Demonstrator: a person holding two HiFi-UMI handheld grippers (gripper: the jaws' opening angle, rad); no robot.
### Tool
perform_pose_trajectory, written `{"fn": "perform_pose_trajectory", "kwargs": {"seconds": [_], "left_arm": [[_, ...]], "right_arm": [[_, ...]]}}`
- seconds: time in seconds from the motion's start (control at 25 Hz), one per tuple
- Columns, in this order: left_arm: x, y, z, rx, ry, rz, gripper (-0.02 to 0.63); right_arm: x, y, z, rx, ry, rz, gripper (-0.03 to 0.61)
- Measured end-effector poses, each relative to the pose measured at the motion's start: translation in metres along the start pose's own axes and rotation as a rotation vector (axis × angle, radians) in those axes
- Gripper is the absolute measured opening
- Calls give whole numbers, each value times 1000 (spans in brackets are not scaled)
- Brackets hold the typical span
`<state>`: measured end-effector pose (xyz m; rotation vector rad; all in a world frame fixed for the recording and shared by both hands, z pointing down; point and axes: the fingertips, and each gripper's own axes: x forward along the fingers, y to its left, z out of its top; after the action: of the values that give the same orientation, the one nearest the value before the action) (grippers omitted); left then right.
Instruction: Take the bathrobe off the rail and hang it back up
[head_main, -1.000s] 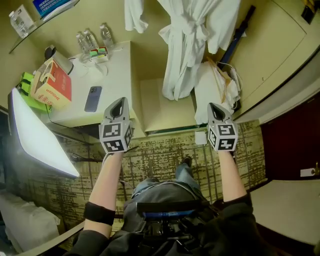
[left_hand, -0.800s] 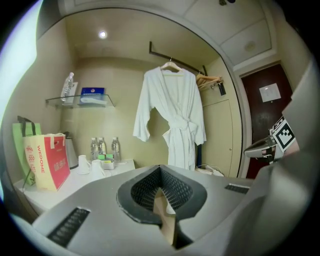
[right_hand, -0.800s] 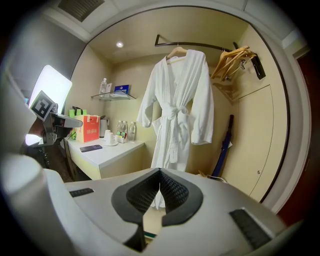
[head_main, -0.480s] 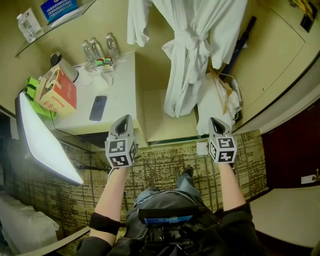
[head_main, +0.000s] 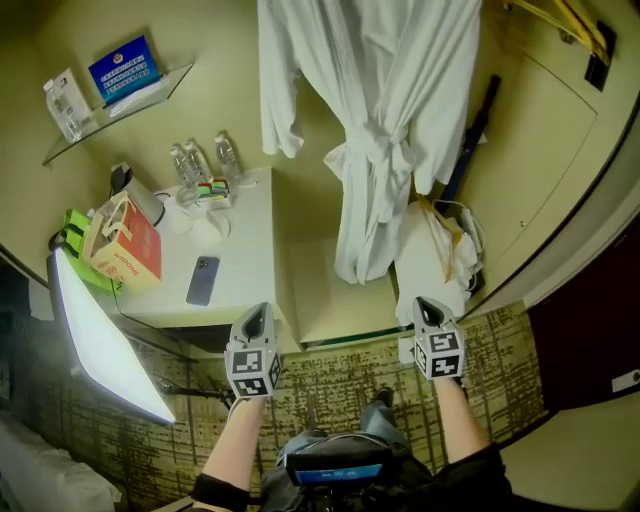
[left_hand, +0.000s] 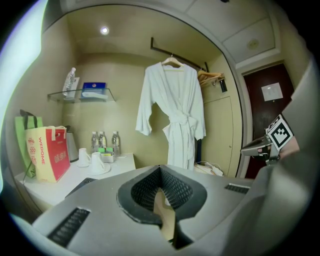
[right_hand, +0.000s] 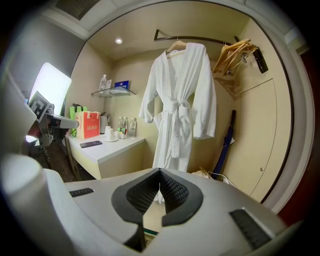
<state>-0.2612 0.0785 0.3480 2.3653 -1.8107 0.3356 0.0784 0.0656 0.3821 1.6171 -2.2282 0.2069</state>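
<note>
White robe (head_main: 375, 130) now shows fuller in my head view, apparently still hung on the rail (right_hand: 200, 37), with left claw (head_main: 255, 313) and right claw (head_main: 424, 305) pressed together, empty, well short of it.

beige walls (head_main: 200, 40) | patterned carpet (head_main: 340, 365) | white counter (head_main: 250, 240) | glass shelf (head_main: 165, 84) | ceiling spotlight (left_hand: 104, 30)

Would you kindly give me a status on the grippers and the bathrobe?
Left gripper and right gripper shut, empty. Bathrobe hanging on the rail, untouched. White bag below it, approach open.
</note>
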Motion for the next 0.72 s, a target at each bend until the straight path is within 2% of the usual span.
{"fn": "perform_pose_trajectory", "kwargs": {"seconds": [0.2, 0.32, 0.6, 0.72], "left_arm": [[13, -1, -12, 10, 13, 3, 0], [12, -8, -9, -11, 26, 10, 0], [38, -32, 17, -7, 13, -26, 0], [55, -42, 34, -20, -7, -14, 0]], "right_arm": [[12, -9, -13, 1, 20, 3, 23], [12, -11, -20, 2, 38, 9, 23], [26, -41, -9, -43, 22, 2, 23], [33, -52, 15, -47, -9, 16, 23]]}}
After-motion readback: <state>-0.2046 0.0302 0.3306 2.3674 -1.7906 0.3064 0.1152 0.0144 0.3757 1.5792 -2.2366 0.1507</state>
